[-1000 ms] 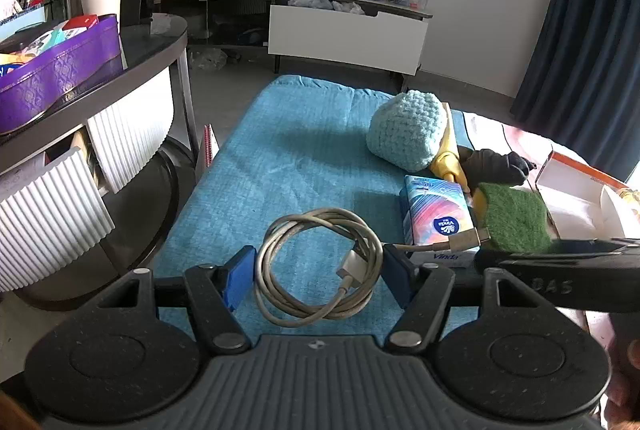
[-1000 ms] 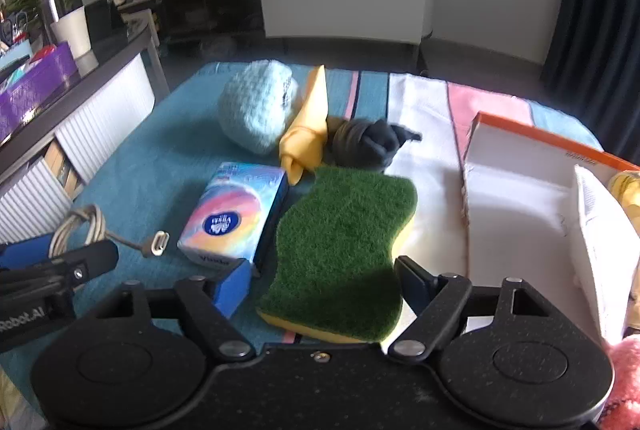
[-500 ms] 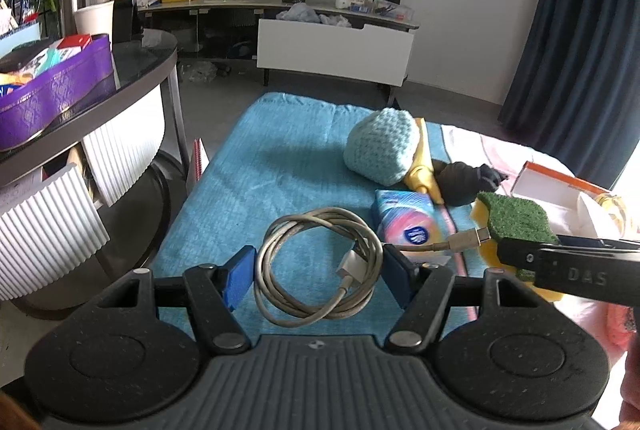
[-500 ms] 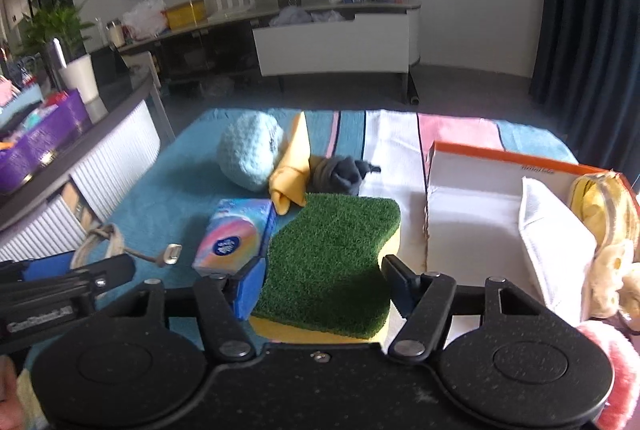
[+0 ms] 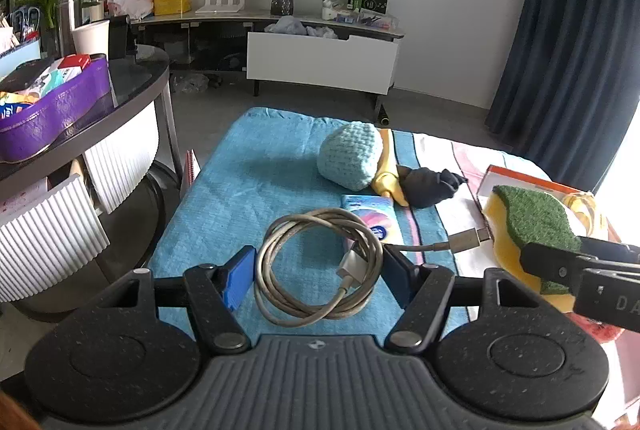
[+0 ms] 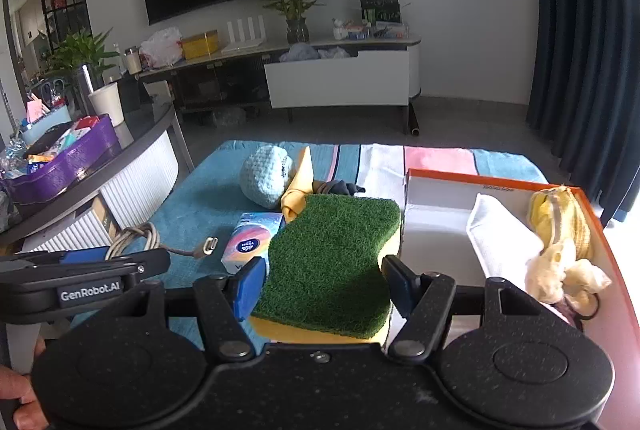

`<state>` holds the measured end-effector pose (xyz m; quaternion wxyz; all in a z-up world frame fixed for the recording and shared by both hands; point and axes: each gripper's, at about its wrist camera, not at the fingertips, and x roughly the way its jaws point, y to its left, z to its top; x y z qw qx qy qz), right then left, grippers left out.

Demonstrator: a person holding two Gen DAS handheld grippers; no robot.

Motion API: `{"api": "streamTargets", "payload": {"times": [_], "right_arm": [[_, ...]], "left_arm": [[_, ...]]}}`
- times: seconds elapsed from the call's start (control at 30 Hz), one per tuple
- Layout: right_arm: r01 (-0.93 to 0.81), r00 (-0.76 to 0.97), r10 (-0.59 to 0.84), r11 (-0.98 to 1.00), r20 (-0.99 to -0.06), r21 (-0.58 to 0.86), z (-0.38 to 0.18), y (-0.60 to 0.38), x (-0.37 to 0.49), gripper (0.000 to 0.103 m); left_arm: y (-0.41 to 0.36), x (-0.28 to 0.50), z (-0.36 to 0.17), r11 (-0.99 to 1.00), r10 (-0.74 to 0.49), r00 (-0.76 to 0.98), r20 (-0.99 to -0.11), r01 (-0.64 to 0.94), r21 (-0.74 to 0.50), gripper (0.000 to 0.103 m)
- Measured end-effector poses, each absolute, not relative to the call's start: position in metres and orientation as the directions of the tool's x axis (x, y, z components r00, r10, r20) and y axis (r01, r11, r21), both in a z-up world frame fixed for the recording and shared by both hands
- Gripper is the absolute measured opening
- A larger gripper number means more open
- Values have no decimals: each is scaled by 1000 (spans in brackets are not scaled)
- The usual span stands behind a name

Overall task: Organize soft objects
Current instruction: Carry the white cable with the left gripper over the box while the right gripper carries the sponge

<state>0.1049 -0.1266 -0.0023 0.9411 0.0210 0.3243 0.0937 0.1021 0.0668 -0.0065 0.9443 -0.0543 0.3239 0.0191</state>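
My left gripper is shut on a coiled beige cable and holds it above the blue towel. My right gripper is shut on a green and yellow sponge, lifted beside the orange-rimmed box. The sponge also shows in the left wrist view. On the towel lie a knitted light-blue ball, a yellow cloth, a dark sock and a tissue pack.
The box holds a white cloth, a yellow pouch and a cream plush. A round dark table with a purple tray stands at the left. A TV cabinet stands at the back.
Both grippers have risen with their loads. The right gripper has carried the sponge up and to the right, toward the box. The cable stays in the left gripper.
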Motion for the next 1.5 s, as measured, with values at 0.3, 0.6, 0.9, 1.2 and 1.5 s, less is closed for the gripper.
{"api": "streamTargets", "payload": {"times": [0.3,0.6,0.9,1.2,1.5], "right_arm": [[-170,791,192,981,-581,93,5,-136,74,77],[-153,809,173,985,-562,82,10,-150,48,77],[-136,824,159,987,-543,84,14,-164,31,77],[-110,835,139,990,-532,86,16,-176,21,77],[-89,843,119,993,-524,82,18,-186,13,77]], "left_arm": [[53,82,-1,995,-10,796,-605,-52,-85,69],[39,67,0,996,-36,800,-599,-18,-85,69],[22,59,0,996,-66,798,-599,20,-84,69],[6,53,0,995,-100,797,-595,62,-83,69],[-3,50,0,993,-121,798,-590,92,-80,69]]}}
